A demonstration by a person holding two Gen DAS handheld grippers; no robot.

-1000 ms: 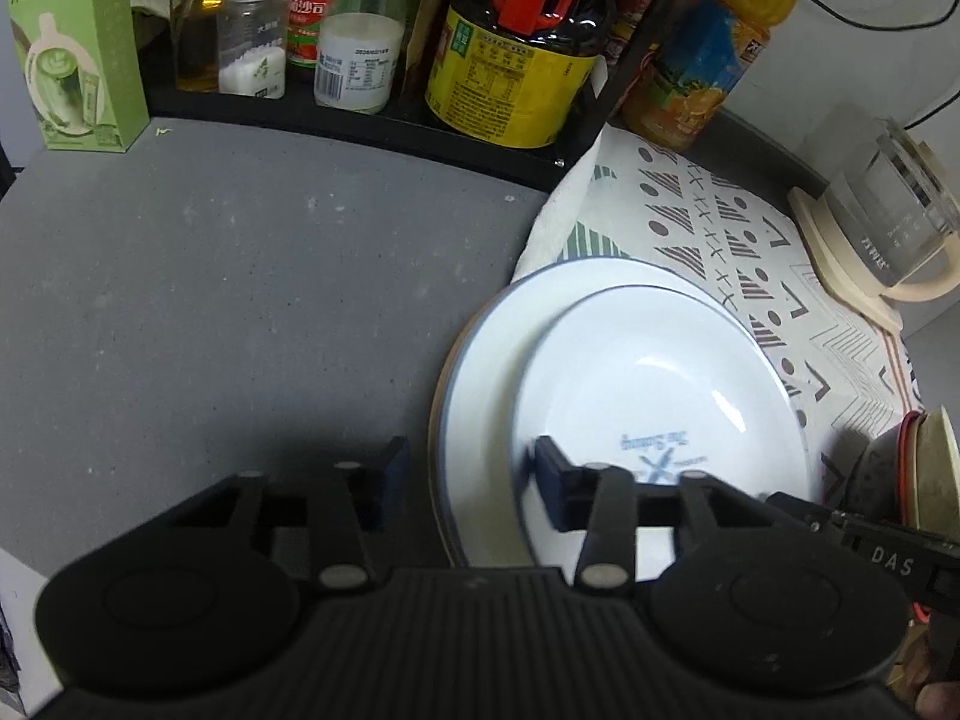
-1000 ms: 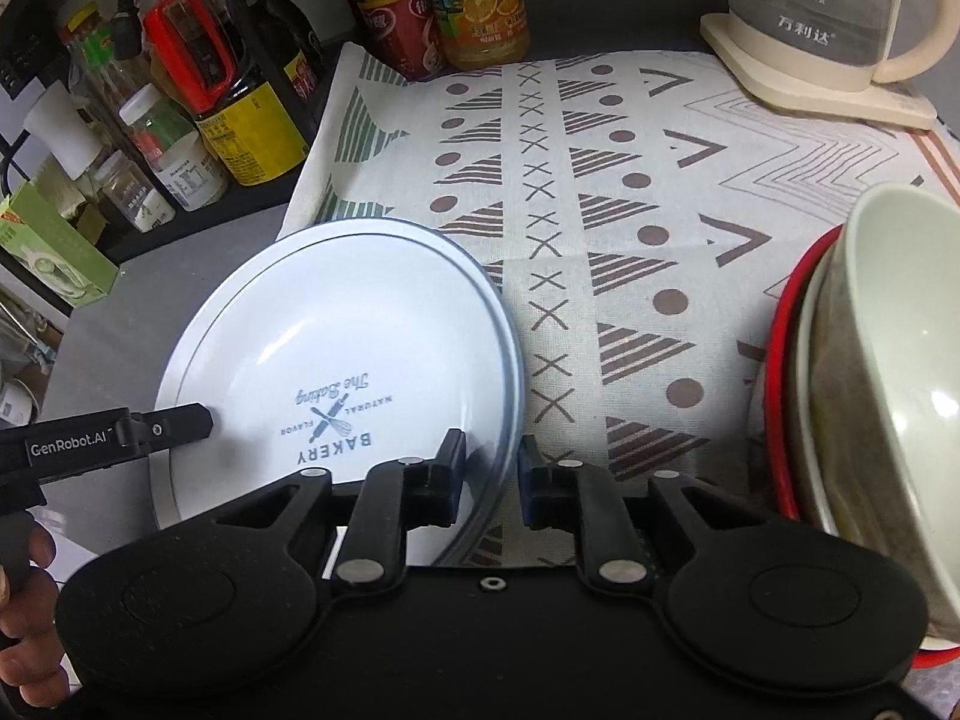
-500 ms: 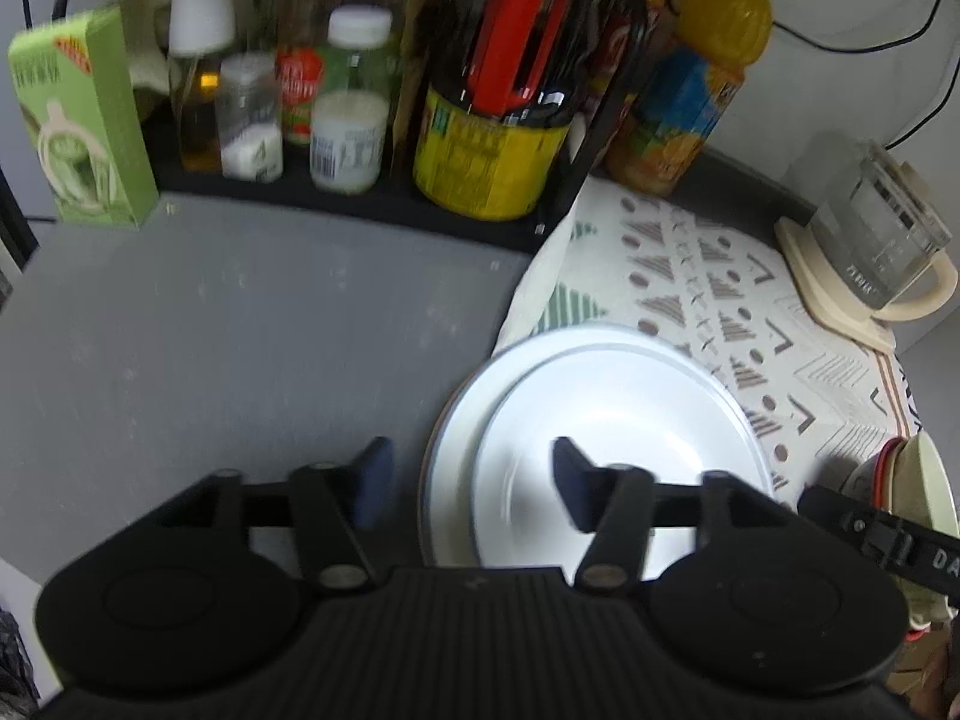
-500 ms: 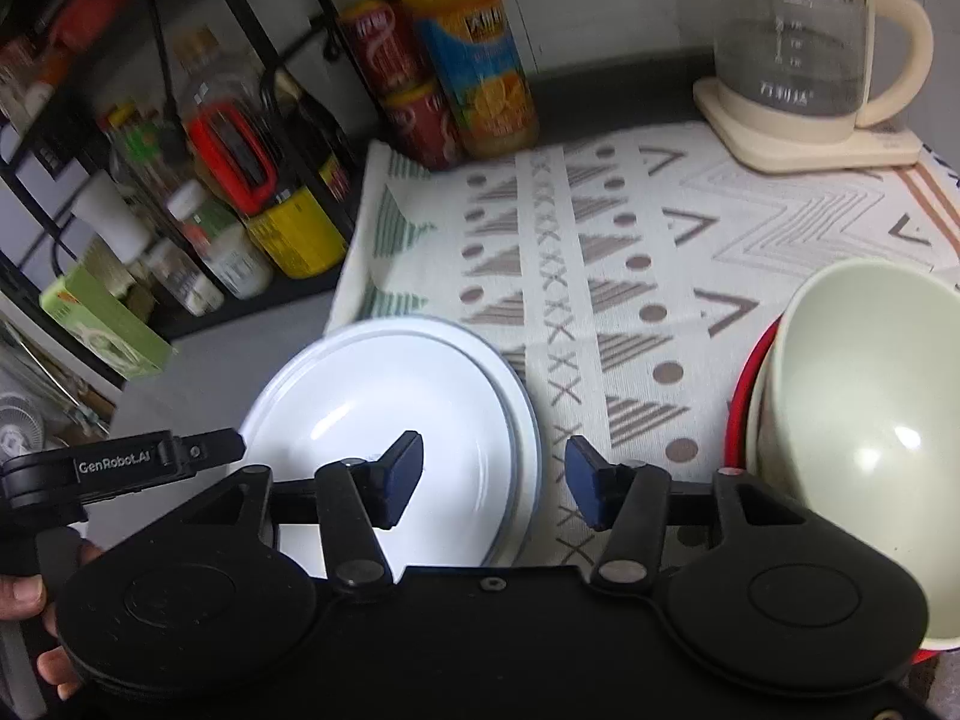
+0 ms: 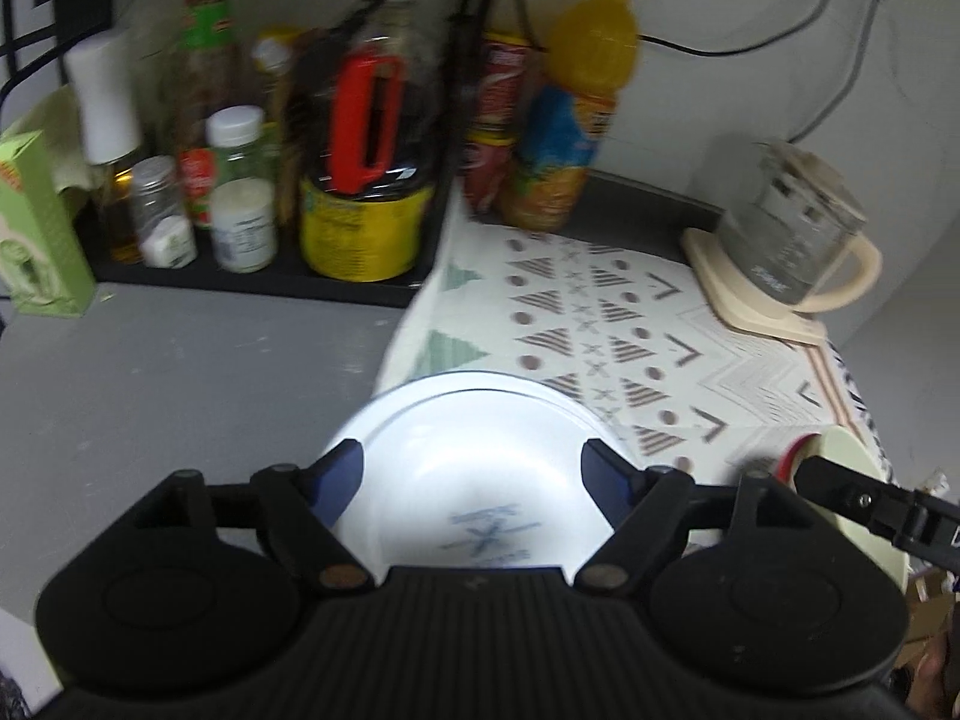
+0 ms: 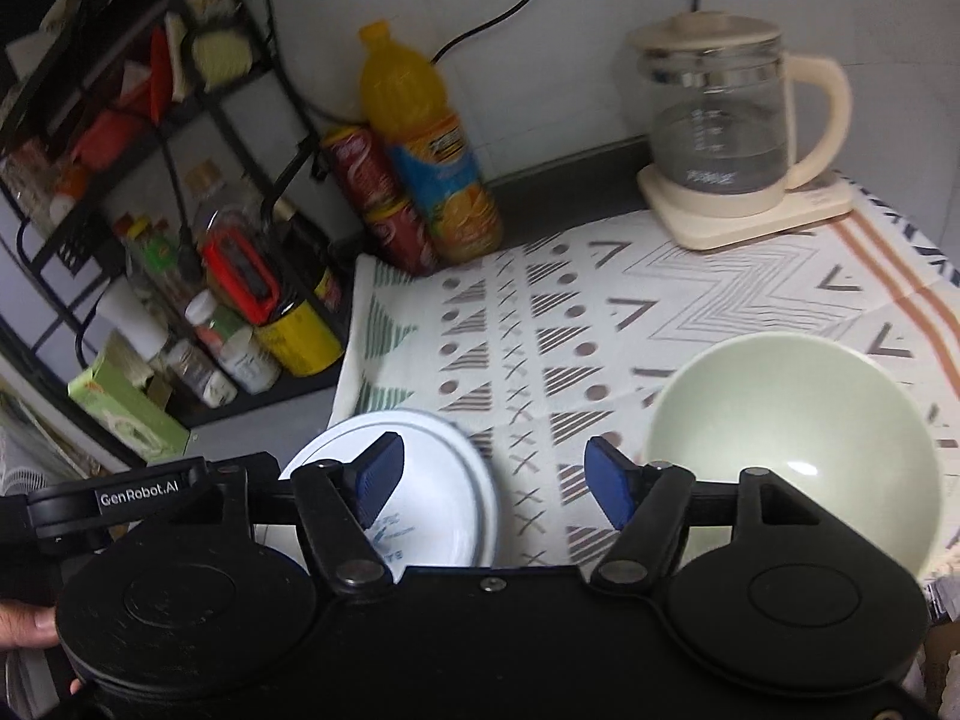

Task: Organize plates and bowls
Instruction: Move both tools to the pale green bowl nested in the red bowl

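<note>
Plates and bowls are what this job is about, and both grippers hang above them with nothing inside. The left gripper [image 5: 474, 474] has its blue fingers spread wide, and it holds nothing. Right under it sits the white plate stack [image 5: 474, 480], a smaller plate with blue writing lying inside a bigger one. The right gripper [image 6: 495, 480] is spread wide too, and it holds nothing. Below it, on its left side, is the same white stack [image 6: 444, 510], and on its right side is the pale green bowl [image 6: 798, 444].

The stack sits at the edge of the patterned cloth [image 6: 600, 324], partly over the grey counter [image 5: 180, 372]. The green bowl rests on the cloth, well apart from the plates. In the left view a red rim [image 5: 795, 457] peeks out beside the bowl, so it seems to sit inside another dish.

Farther back stand the glass kettle [image 6: 720, 132], the orange juice bottle [image 6: 432, 150] and the rack of jars [image 5: 240, 180].

I think the stacking looks mostly done. Whether anything is left to move, I cannot tell.
</note>
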